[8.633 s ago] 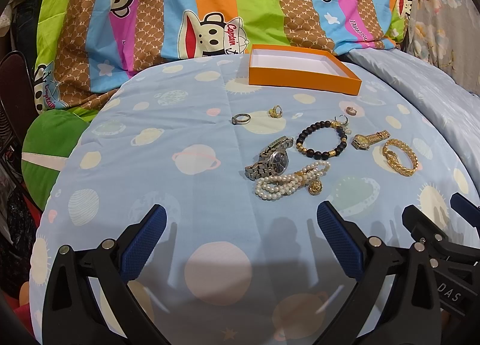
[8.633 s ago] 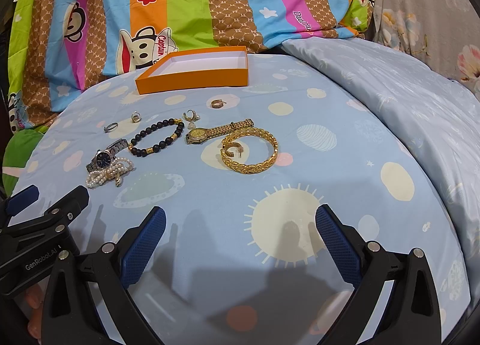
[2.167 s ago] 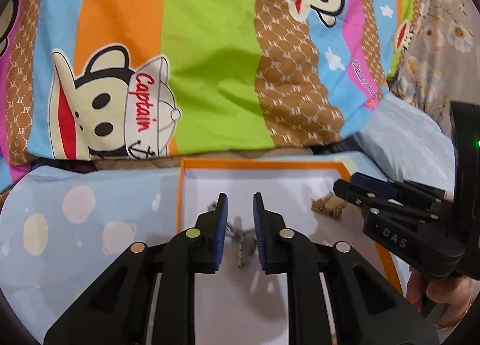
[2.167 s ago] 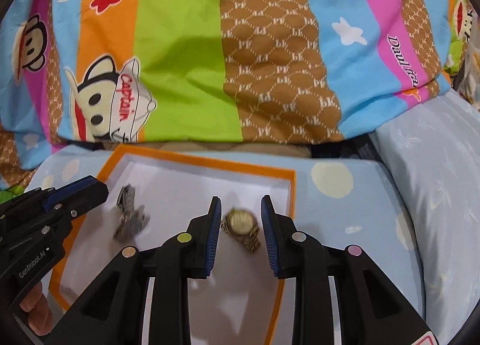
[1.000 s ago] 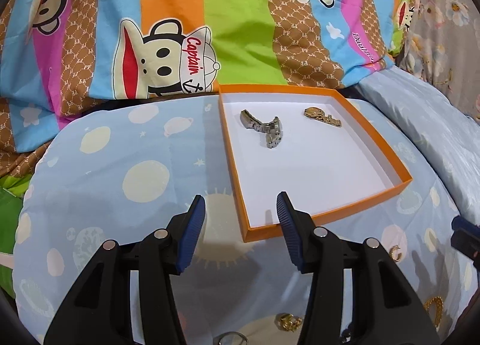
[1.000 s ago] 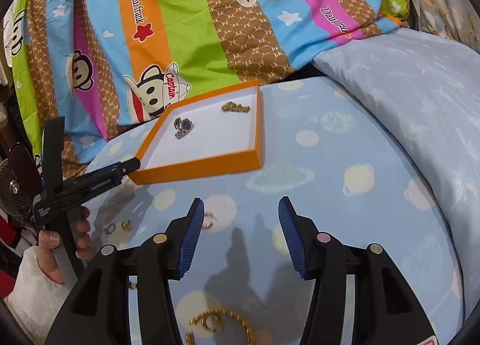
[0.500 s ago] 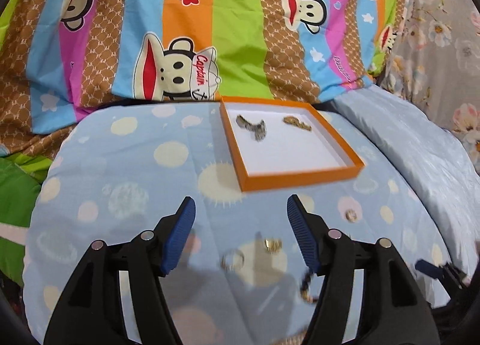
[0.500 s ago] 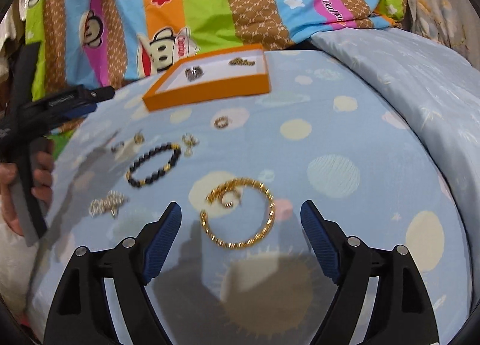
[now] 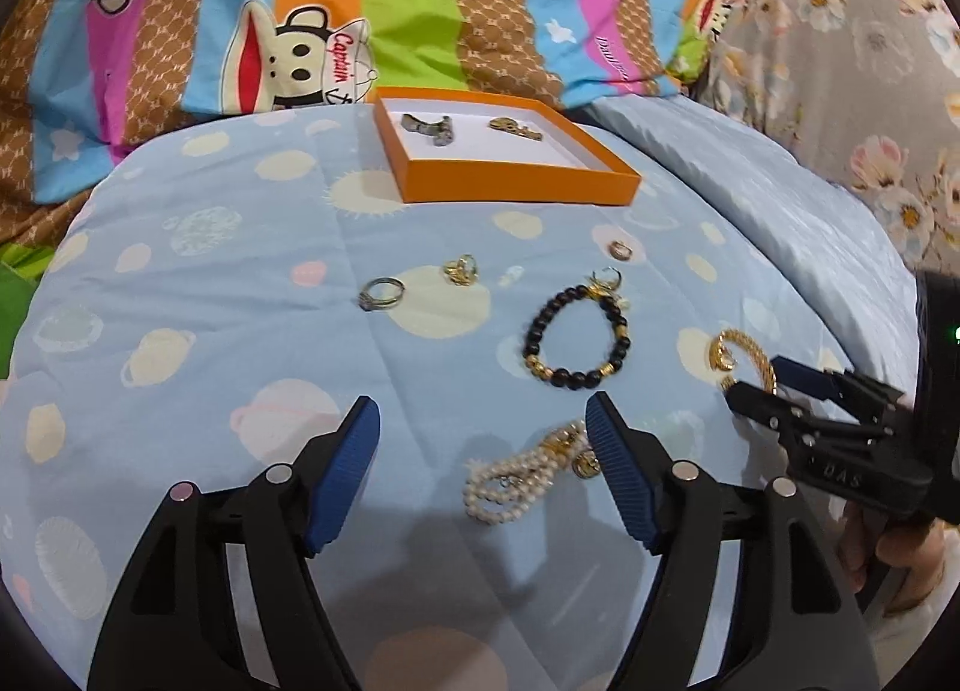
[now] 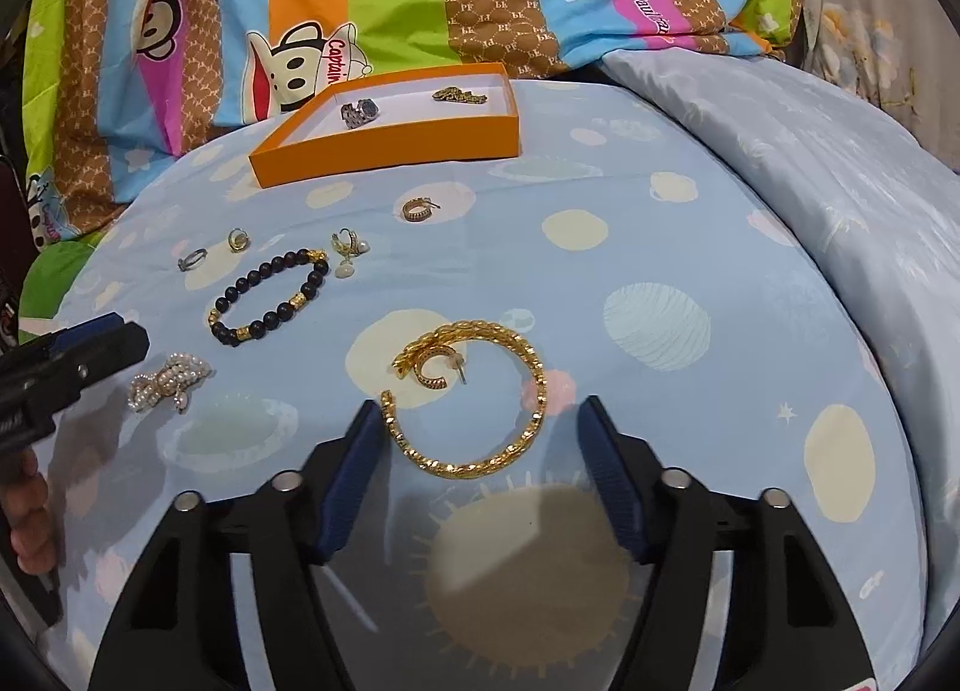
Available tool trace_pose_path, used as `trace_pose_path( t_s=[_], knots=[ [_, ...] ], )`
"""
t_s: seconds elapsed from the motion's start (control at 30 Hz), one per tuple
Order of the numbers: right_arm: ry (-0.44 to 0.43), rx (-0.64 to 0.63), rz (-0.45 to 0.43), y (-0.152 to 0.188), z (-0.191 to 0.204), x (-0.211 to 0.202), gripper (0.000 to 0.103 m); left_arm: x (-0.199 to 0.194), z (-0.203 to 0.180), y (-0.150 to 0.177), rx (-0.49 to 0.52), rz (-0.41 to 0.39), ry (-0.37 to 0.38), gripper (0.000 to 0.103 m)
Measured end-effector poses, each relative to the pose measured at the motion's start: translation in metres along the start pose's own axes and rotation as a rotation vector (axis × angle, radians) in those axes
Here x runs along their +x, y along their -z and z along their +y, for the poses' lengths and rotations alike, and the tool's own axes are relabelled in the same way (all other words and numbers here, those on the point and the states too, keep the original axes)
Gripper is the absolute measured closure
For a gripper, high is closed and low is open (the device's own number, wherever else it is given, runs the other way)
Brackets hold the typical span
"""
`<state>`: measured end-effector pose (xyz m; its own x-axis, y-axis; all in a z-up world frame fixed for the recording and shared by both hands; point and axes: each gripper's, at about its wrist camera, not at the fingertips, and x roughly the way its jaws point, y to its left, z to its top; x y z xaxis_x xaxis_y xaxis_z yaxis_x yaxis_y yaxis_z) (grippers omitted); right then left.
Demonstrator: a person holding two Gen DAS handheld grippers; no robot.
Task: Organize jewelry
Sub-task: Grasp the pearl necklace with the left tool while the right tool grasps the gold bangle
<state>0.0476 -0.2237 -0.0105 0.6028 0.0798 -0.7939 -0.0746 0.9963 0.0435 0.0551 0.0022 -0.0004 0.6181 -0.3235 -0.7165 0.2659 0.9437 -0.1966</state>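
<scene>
Between my right gripper's [image 10: 480, 451] spread jaws lies the gold bangle [image 10: 474, 397] on the blue sheet [image 10: 660, 247], untouched. My left gripper [image 9: 483, 475], jaws also wide, hovers by the pearl bracelet [image 9: 522, 478]. Behind, the orange box [image 9: 516, 184] holds a silver watch [image 9: 429, 128] and a gold watch [image 9: 515, 128]

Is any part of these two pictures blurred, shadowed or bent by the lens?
Left wrist view: pearl bracelet looks soft, gripper shadow darkens the bedsheet near it, edges curve. Right wrist view: gold bangle is sharp, shadow falls below it, orange box looks skewed.
</scene>
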Motion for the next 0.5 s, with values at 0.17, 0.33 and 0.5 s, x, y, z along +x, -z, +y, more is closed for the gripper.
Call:
trace_pose_path(
  t_s=[0.17,0.33,0.5],
  knots=[
    [-0.018,0.022,-0.01,0.001,-0.003,-0.002,0.051,0.003,-0.01,0.004,0.04,0.015,0.016,0.031],
    [-0.072,0.066,-0.05,0.001,-0.008,-0.009,0.051,0.008,-0.012,0.004,0.05,0.04,0.021,0.031],
    [-0.094,0.072,-0.087,0.0,-0.006,-0.015,0.051,0.012,-0.017,0.005,0.077,0.062,0.018,0.035]
  ],
)
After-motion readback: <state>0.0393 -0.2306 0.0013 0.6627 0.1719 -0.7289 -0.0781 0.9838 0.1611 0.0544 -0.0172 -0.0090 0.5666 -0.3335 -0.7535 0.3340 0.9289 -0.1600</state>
